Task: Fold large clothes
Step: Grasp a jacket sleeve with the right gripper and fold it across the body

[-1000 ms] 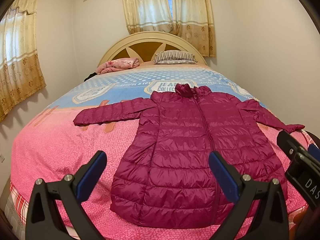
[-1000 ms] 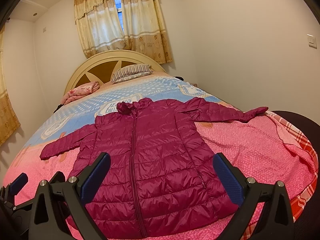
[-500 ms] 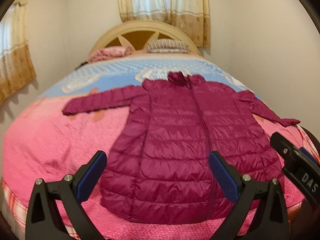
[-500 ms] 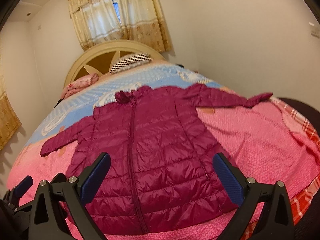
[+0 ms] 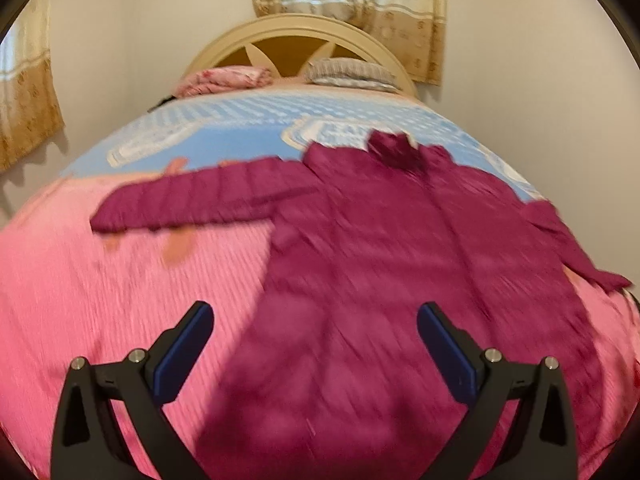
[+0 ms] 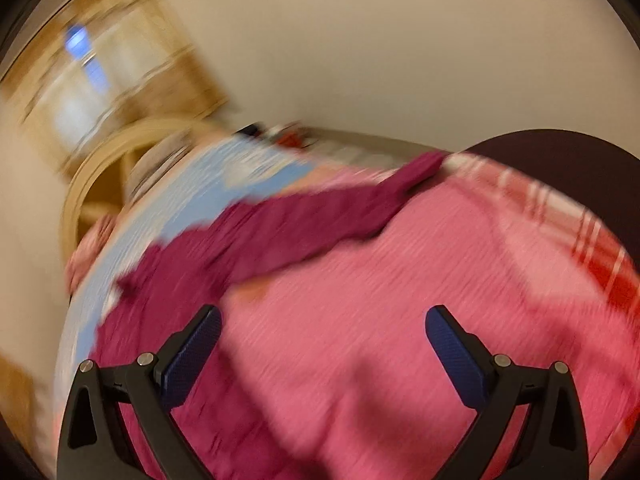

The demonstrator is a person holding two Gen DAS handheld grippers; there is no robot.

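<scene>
A long magenta quilted jacket (image 5: 400,280) lies flat and face up on the bed, zipped, sleeves spread to both sides. My left gripper (image 5: 314,344) is open and empty, low over the jacket's left lower part, its left sleeve (image 5: 200,200) ahead to the left. My right gripper (image 6: 324,344) is open and empty over the pink bedspread (image 6: 380,300), to the right of the jacket body (image 6: 168,288). The right sleeve (image 6: 340,208) stretches ahead of it toward the bed's right edge. Both views are blurred.
The bed carries a pink and blue bedspread (image 5: 100,280), with a folded pink blanket (image 5: 224,80) and a striped pillow (image 5: 352,74) by the cream headboard (image 5: 296,32). Walls stand close on both sides. A dark round object (image 6: 560,160) sits beyond the bed's right edge.
Both grippers moved forward and lower over the bed. The right gripper swung right and rolled, now facing the right sleeve. The jacket has not moved.
</scene>
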